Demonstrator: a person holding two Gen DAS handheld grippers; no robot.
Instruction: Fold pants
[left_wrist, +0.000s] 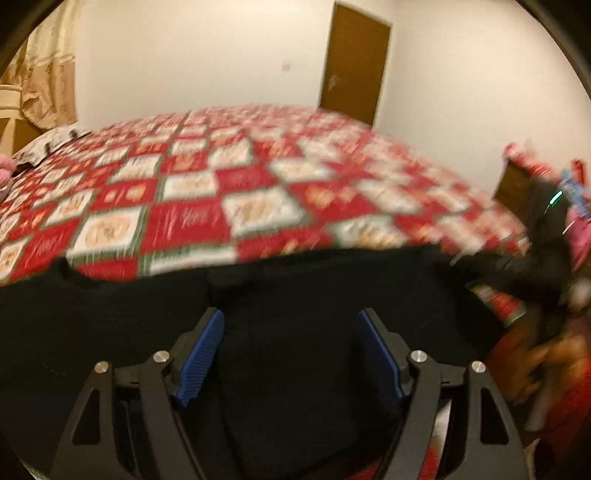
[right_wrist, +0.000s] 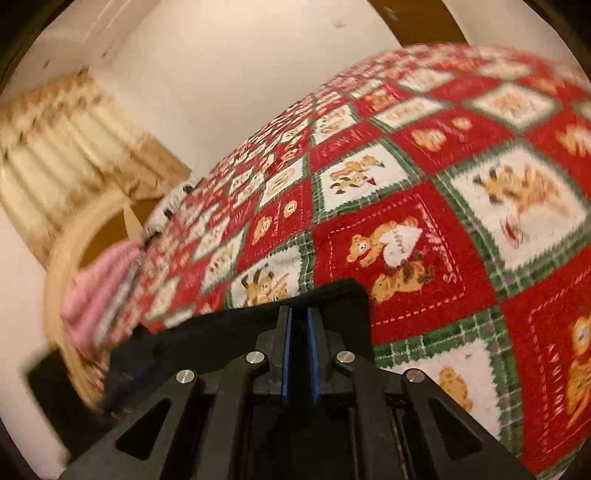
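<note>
Left wrist view, nearest first: the left tongs (left_wrist: 290, 326) stand wide apart, their blue pads (left_wrist: 201, 356) spread to either side with nothing between them, and below them lie the black pants (left_wrist: 288, 295). The dark cloth fills the lower part of this view and lies on the bed, its far edge running across the red, white and green patchwork quilt (left_wrist: 229, 177). At the right edge a dark blurred shape with a small green light is too smeared to identify.

From the right wrist view, the right tongs (right_wrist: 299, 319) are drawn nearly together, clamped on a fold of the pants (right_wrist: 221, 332), with black cloth showing between and around the blue pads (right_wrist: 286, 354). The fabric's corner juts just past the fingertips, over the quilt (right_wrist: 443, 221), whose squares carry teddy bears and some lettering.

Farther left in that view, something pink (right_wrist: 99, 291) lies at the edge of the bed, too blurred to name. Beyond it a pale rounded wooden piece of furniture (right_wrist: 62, 251) is half cut off by the frame.

Farther back in the left wrist view, a grey patterned pillow (left_wrist: 55, 142) lies at the far left corner of the bed. Behind the bed stands a plain white wall (left_wrist: 207, 62) with a brown door (left_wrist: 354, 62), and a cream patterned curtain (left_wrist: 51, 74) hangs at the left. Both views are motion-blurred, so fine detail is lost.
</note>
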